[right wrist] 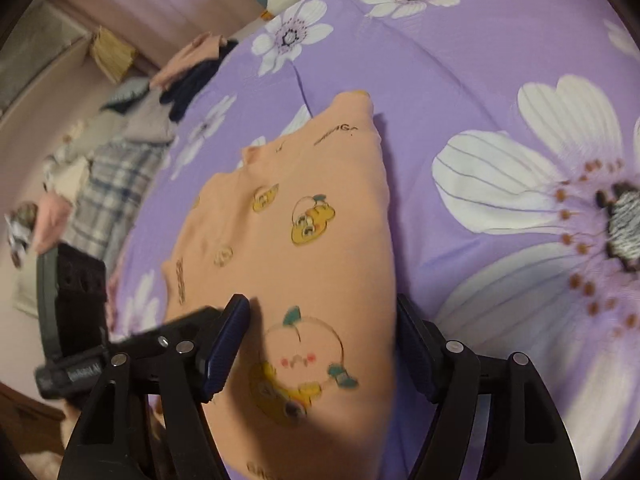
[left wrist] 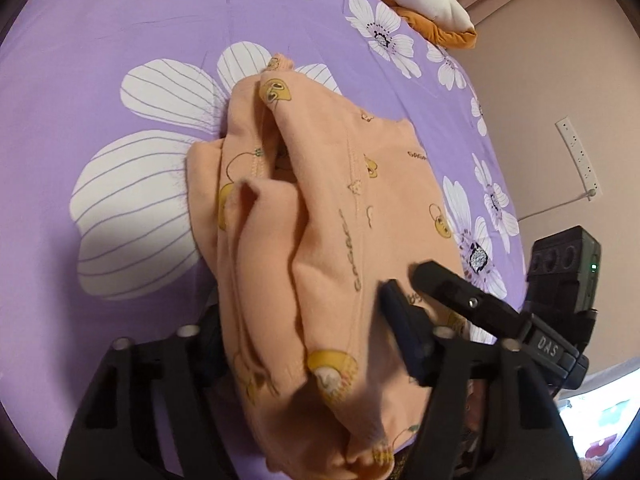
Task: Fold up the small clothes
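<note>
**Peach garment half-folded on the bed**

I see the peach garment (right wrist: 296, 248) bunched centre-frame on the purple floral bedsheet (right wrist: 500, 92), its folds uneven. My right gripper (right wrist: 320, 344) straddles its near edge, pads clear; my left gripper (left wrist: 304, 344) loosely brackets the cloth. Unfolded clothes (right wrist: 120, 168) wait upper left.

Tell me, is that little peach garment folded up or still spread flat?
Partly folded. The peach garment is doubled over itself in bunched, uneven layers on the purple floral sheet, not spread flat, and not yet a tidy fold.
</note>
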Tool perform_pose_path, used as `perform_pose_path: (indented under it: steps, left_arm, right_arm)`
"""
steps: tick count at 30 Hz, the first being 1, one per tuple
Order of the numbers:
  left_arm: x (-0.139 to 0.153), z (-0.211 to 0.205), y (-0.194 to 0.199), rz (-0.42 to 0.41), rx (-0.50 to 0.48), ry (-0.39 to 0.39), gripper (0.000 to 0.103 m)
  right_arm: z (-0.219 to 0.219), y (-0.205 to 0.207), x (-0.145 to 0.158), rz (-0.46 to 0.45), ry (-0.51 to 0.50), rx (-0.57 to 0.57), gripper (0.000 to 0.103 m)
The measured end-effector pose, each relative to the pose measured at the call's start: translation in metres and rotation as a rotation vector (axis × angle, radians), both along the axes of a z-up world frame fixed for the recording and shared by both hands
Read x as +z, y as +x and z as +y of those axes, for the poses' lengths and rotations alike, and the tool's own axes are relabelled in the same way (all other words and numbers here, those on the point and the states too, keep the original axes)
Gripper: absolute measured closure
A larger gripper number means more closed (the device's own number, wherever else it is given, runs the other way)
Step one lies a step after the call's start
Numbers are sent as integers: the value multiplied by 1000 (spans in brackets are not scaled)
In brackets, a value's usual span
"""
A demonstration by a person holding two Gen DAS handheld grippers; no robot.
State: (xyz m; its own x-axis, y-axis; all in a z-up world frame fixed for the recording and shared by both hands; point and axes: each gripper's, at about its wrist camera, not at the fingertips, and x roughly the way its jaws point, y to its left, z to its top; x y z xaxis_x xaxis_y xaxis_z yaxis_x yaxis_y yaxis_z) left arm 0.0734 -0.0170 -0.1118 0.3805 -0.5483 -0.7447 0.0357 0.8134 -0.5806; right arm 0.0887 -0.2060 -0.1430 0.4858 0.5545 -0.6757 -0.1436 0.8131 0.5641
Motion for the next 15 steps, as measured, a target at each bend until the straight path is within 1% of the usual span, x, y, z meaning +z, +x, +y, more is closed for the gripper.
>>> perform_pose_path:
  steps: [1,2,3,5,8,10,12,13,15]
  left_arm:
    - [-2,1,2,7,4,-14,50]
    - [-3,3,2,19,12,-35,58]
    - [-4,3,3,33,17,-56,64]
    - [1,1,1,37,25,-64,69]
    - [15,-9,-7,-4,21,-26,72]
    - [25,-14,-11,-29,14,-22,72]
    - [35,-18,-13,-56,5,-8,72]
    - [38,-20,-13,-62,3,11,72]
    - [36,-20,-12,-47,11,32,72]
  right_arm:
    - [2,0,1,-1,-1,-9,35]
    - [4,1,2,-4,-11,-15,42]
    - [6,0,3,-7,-29,-16,46]
    - [8,-4,7,-17,-42,-20,60]
    - [8,-11,20,-51,-40,-31,74]
    - [7,-14,28,-66,-54,-31,75]
    - [11,-16,35,-87,-113,-35,75]
    - [12,-16,36,-84,-136,-45,75]
    - [12,-15,35,-61,-136,-56,75]
